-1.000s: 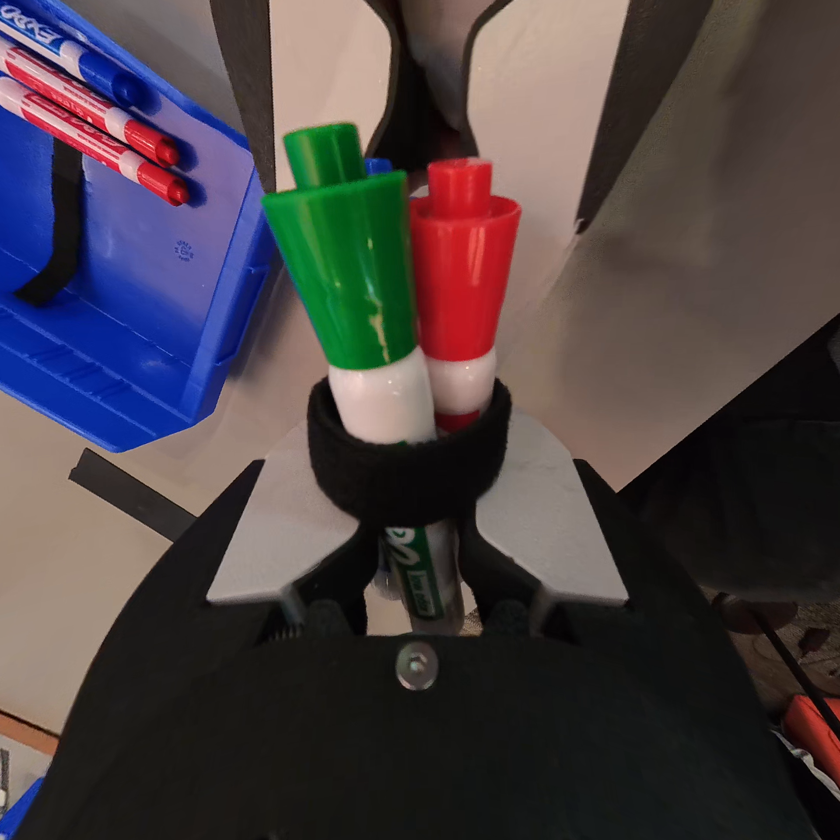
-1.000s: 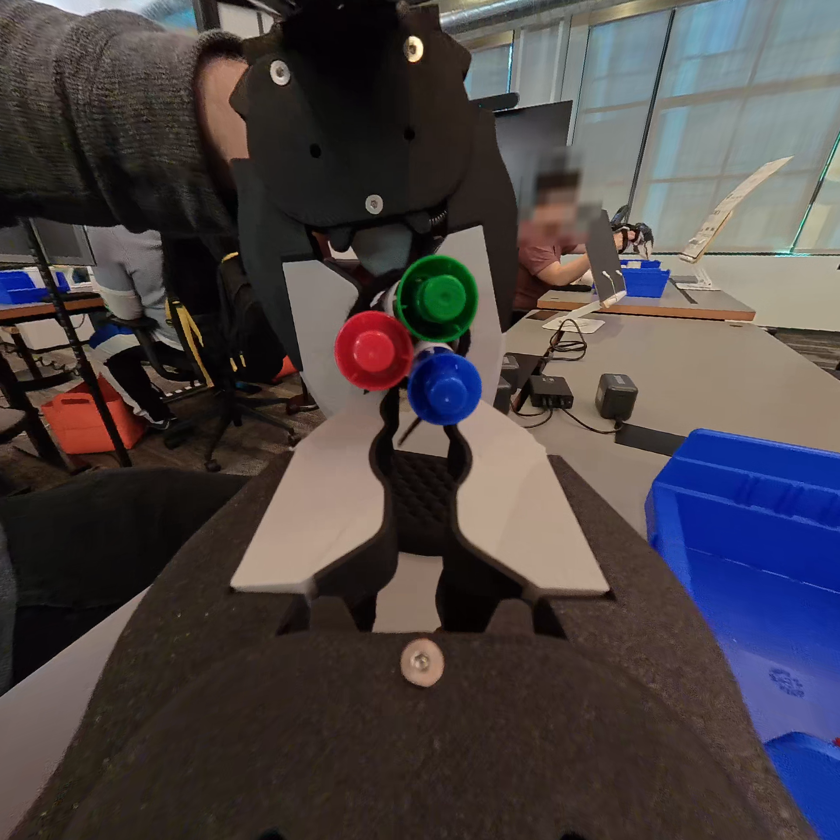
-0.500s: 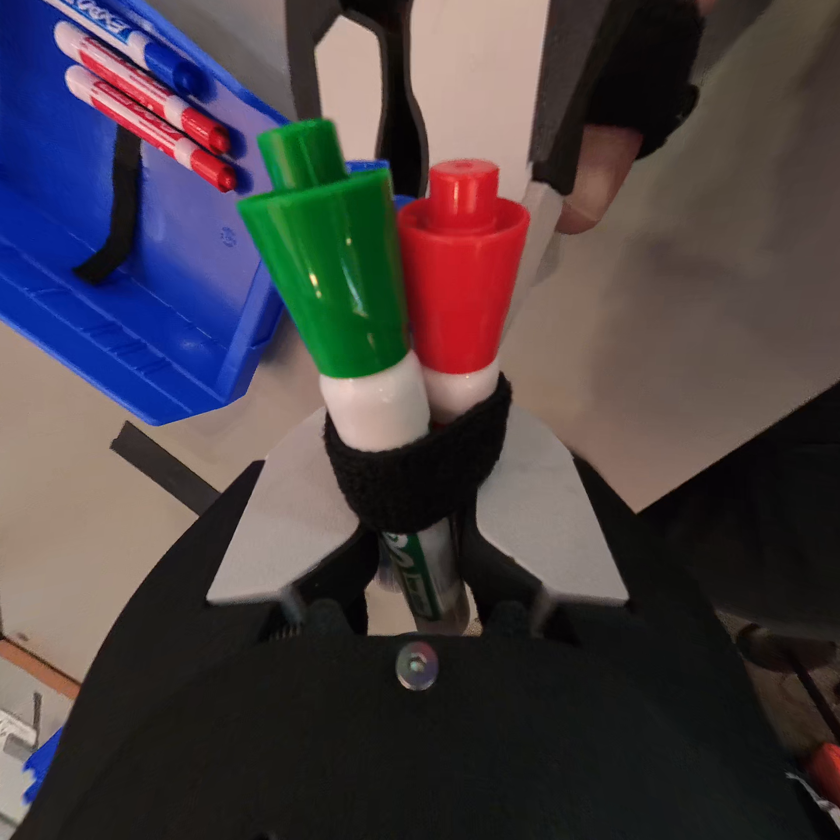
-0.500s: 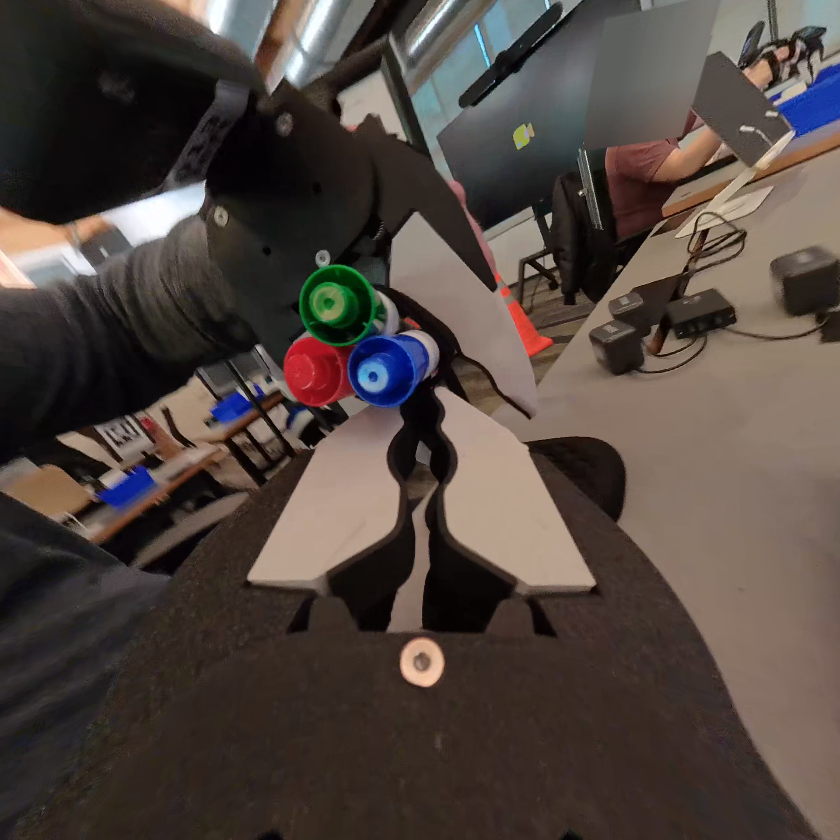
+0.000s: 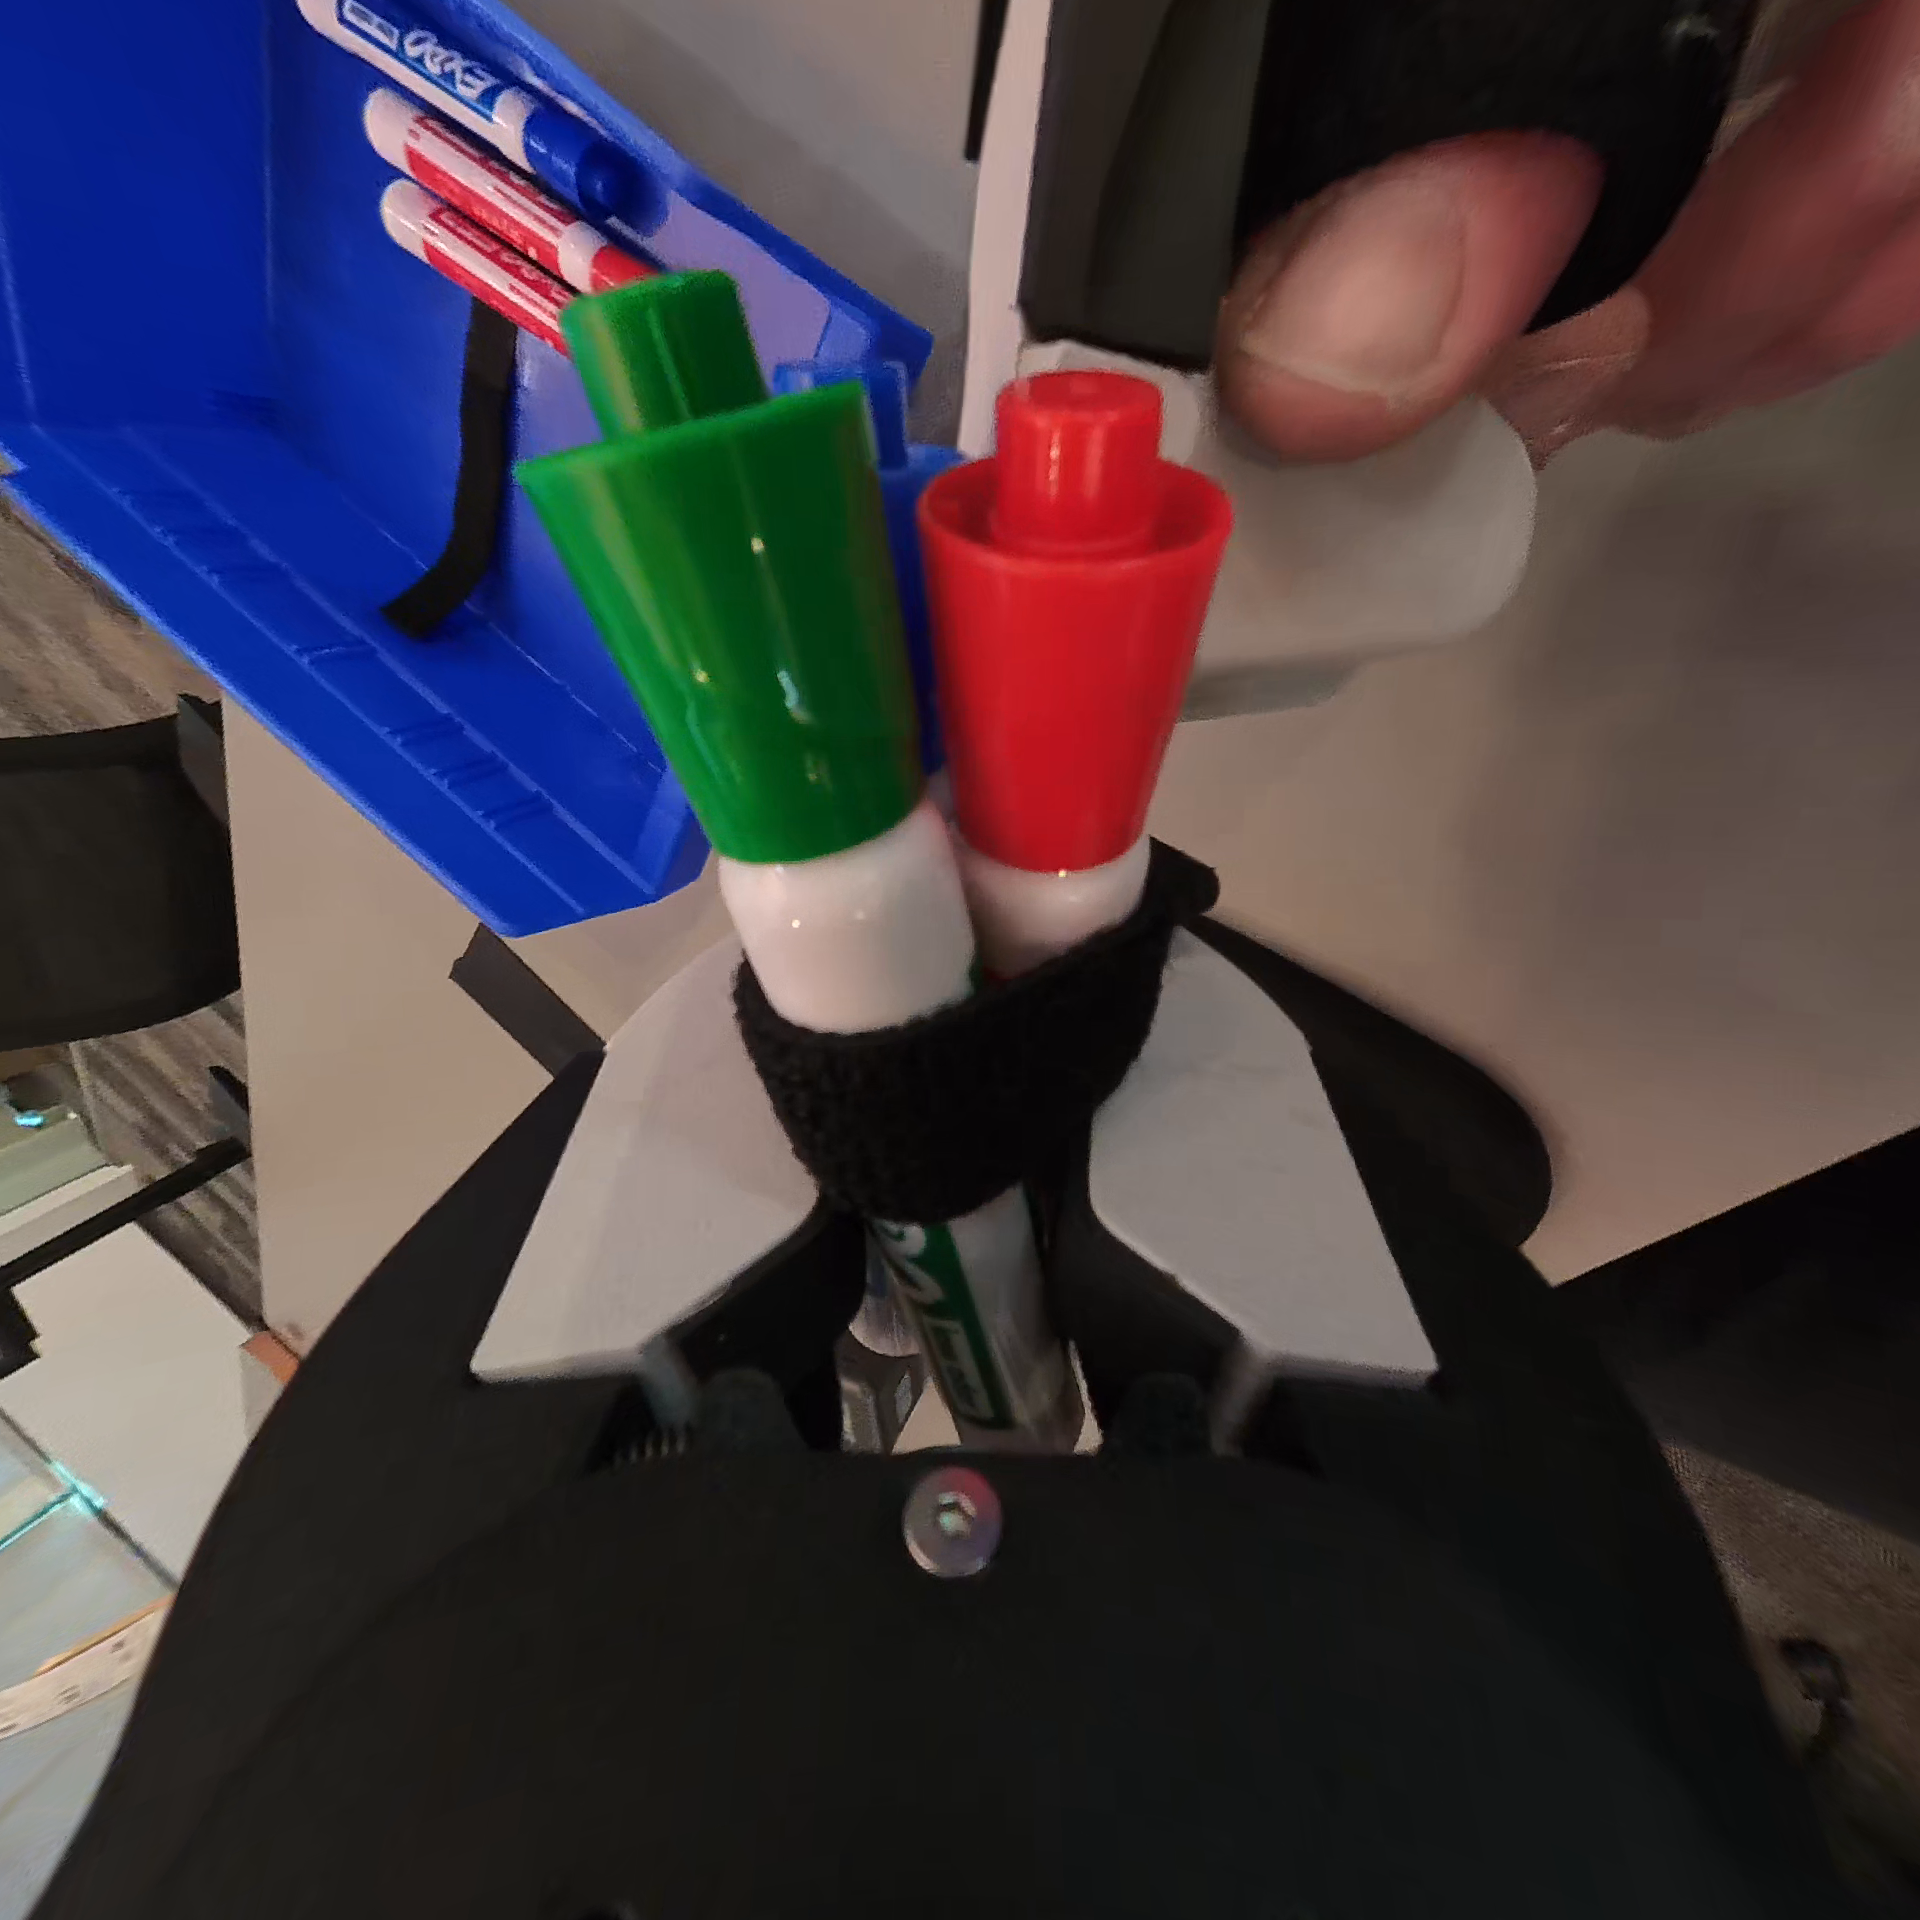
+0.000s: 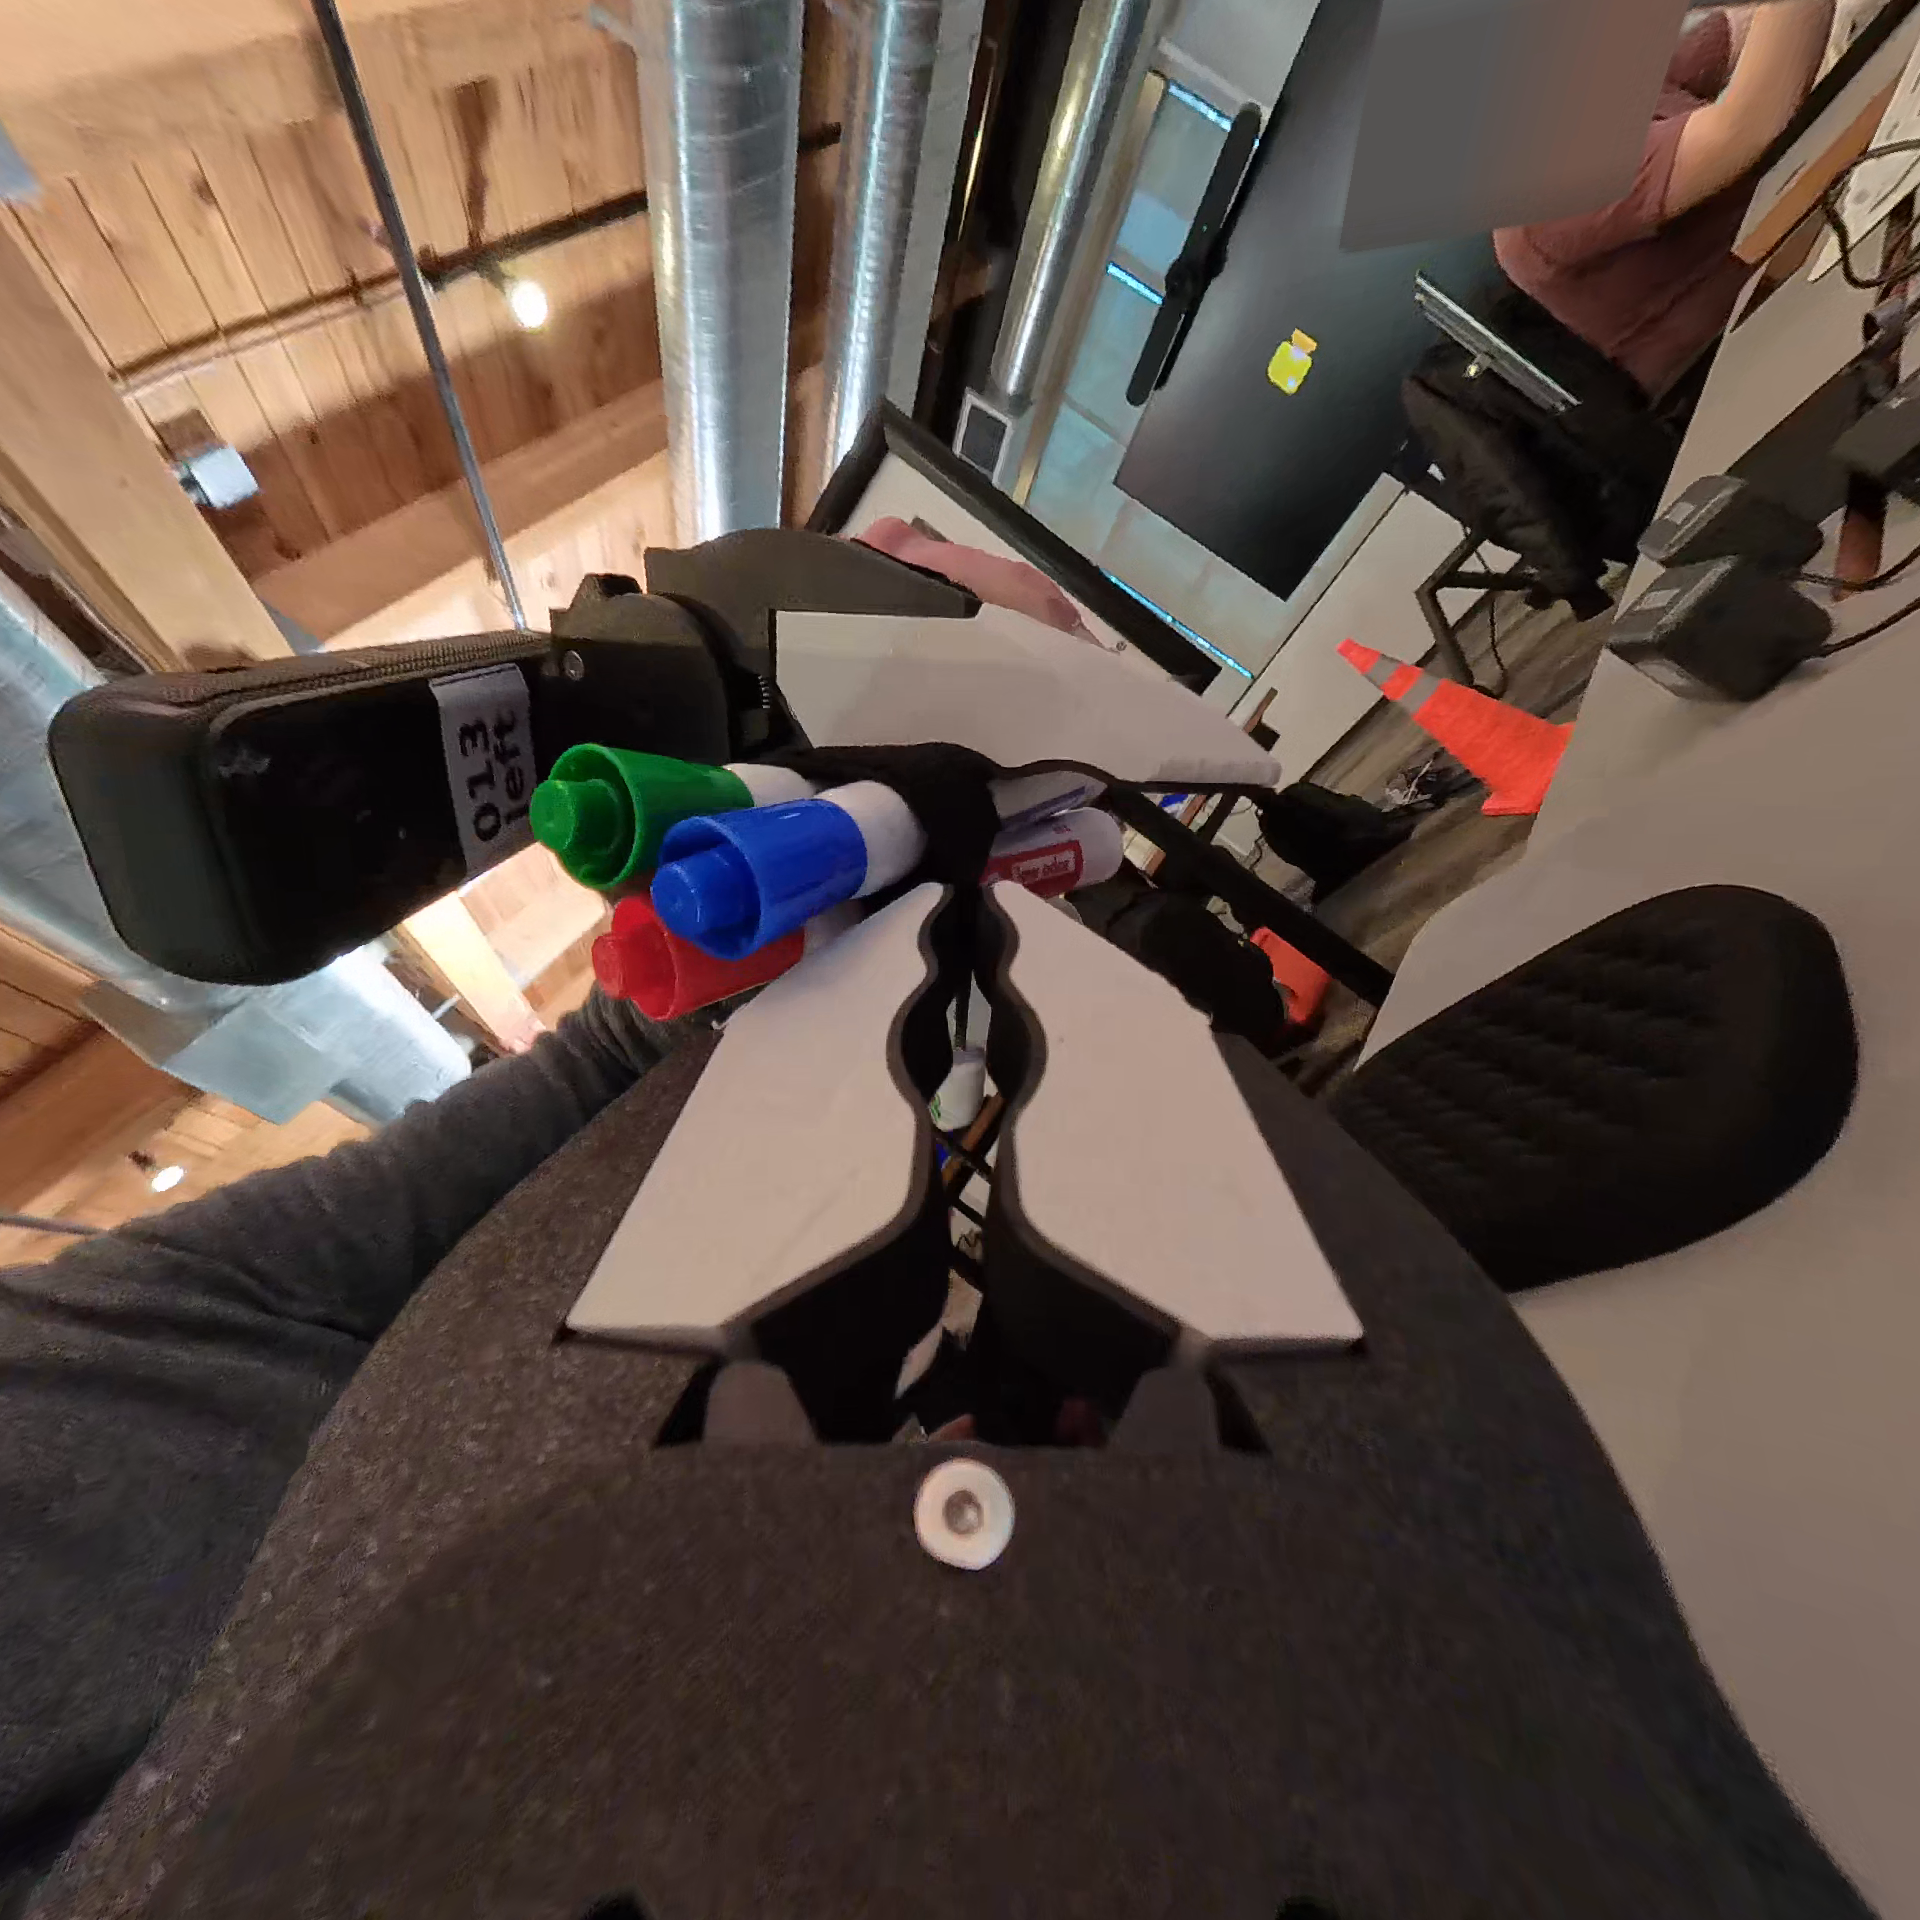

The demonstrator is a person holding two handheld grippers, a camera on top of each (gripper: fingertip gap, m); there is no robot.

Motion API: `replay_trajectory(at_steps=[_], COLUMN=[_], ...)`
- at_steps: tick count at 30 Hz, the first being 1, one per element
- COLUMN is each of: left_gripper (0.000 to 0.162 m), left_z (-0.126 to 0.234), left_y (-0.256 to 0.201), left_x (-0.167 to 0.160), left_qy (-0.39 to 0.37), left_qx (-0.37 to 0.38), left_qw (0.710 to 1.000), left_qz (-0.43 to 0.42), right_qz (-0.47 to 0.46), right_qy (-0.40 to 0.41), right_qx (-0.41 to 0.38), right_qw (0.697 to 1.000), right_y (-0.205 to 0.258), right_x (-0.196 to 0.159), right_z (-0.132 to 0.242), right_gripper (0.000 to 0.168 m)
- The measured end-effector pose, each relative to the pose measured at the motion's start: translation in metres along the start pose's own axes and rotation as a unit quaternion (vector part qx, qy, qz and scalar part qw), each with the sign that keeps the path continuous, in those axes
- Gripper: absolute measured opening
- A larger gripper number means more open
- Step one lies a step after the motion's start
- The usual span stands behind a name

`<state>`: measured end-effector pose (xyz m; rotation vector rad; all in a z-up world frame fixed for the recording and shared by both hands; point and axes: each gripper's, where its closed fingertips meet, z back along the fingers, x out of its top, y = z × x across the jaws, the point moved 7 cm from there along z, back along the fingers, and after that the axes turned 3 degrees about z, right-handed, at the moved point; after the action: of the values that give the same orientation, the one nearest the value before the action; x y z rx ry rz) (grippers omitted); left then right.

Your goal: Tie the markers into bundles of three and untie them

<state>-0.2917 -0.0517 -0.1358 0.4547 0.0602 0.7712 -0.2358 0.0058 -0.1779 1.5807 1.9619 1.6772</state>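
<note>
A pale grey table (image 5: 1558, 935) carries the scene. In the left wrist view a blue bin (image 5: 312, 582) rests directly on it at ten o'clock; a strip of black tape (image 5: 520, 1003) lies flat on the surface near the bin's lower corner. In the right wrist view the table (image 6: 1714, 1455) runs from four to two o'clock, with black boxes (image 6: 1714, 623) and cables at two o'clock.
</note>
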Motion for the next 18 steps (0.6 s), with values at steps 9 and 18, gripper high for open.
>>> replay_trajectory(at_steps=[9,18], left_gripper=[0.042,0.042], left_z=[-0.0059,-0.0088], left_y=[0.0017,0.0027], left_x=[-0.0029,-0.0009], left_qy=[0.002,-0.041], left_qx=[0.055,0.019], left_qw=[0.998,0.998], left_qz=[-0.007,0.050], right_qz=[-0.021,0.049], right_qy=[-0.045,-0.070], right_qx=[-0.018,-0.026], right_qw=[0.999,0.996], right_y=[-0.0053,-0.0048], right_x=[-0.0037,-0.0037], right_z=[-0.0002,0.0027], right_gripper=[0.001,0.001])
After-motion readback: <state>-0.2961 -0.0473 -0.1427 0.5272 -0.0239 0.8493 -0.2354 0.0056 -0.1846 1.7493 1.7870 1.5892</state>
